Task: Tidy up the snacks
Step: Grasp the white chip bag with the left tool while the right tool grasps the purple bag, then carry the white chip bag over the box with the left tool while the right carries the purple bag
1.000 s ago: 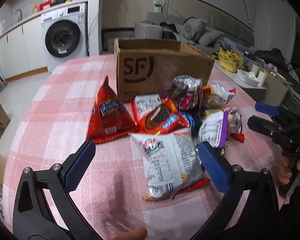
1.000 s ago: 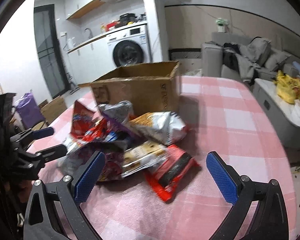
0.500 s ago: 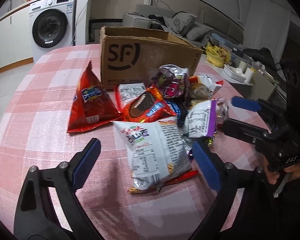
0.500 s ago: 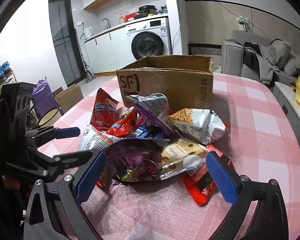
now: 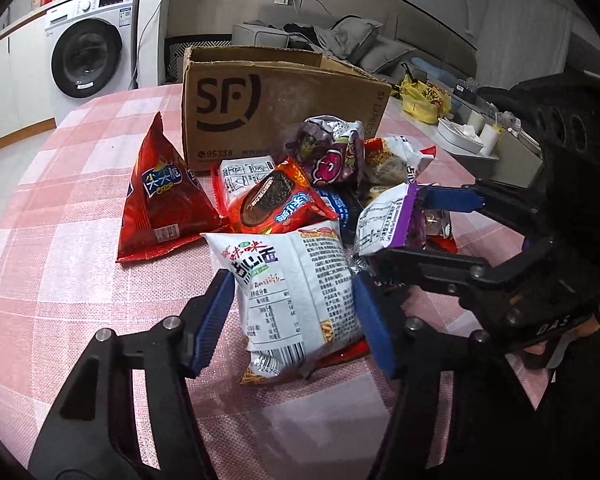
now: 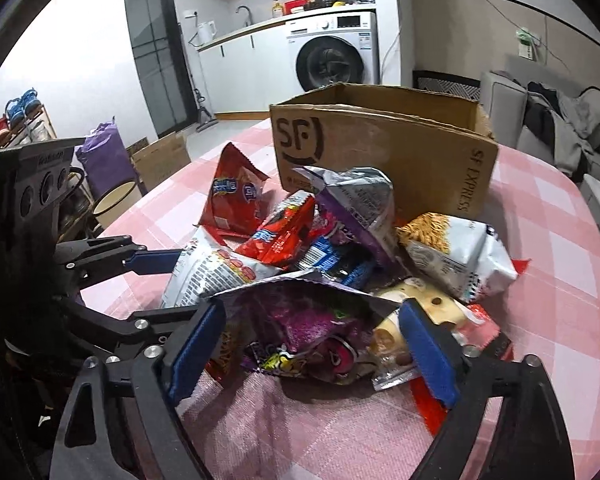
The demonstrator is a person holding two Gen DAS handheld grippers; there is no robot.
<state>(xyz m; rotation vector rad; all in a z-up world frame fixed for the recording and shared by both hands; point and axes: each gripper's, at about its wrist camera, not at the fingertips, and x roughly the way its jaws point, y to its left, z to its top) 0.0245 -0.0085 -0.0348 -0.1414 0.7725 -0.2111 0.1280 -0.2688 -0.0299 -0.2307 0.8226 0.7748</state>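
The left tongs [image 5: 296,316] are flanking the white noodle bag [image 5: 296,296], both blue pads touching its sides, gripping it on the pink checked tabletop [image 5: 60,240]. The right tongs [image 6: 312,346] are standing open around the purple bag [image 6: 300,320], pads just beside its edges.

The left view is showing the printed front of the red triangular bag [image 5: 164,196], ahead and left of the left tongs; the right view is showing the cheese-print packet [image 6: 416,300] beside its right pad.

One cardboard box [image 5: 276,108] is standing beyond the pile, its interior hidden in both views. Roughly ten snack bags are lying heaped; overlaps are making an exact count impossible.
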